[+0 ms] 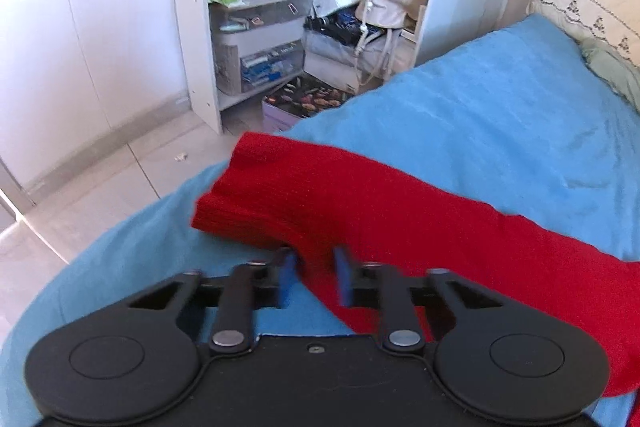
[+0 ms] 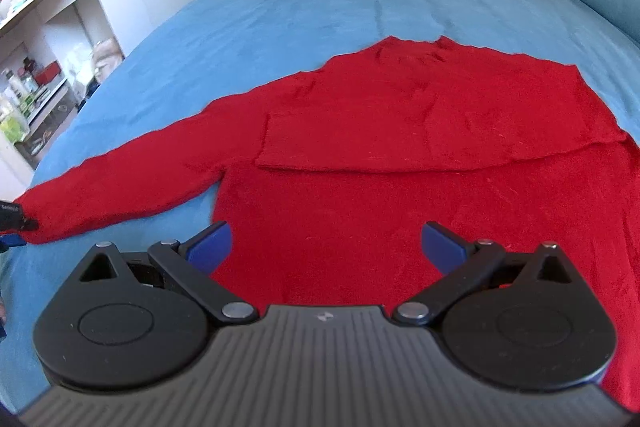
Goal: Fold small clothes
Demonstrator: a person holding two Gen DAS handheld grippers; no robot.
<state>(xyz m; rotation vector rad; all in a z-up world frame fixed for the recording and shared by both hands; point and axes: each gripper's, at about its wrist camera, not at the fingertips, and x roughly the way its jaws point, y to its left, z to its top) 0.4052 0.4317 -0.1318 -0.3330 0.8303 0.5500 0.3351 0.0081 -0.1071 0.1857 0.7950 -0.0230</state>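
Sweater lies flat on the blue bed sheet, one sleeve already folded across its chest. Left gripper is clamped on the outstretched sleeve's edge, apparently near the cuff. Right gripper hovers over the hem, fingers apart. Risk: a shallow pinch slips when lifted, dropping the sleeve.

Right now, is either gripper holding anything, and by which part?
The left gripper is shut on the red sweater, pinching its outstretched sleeve near the cuff. The right gripper is open, holding nothing.
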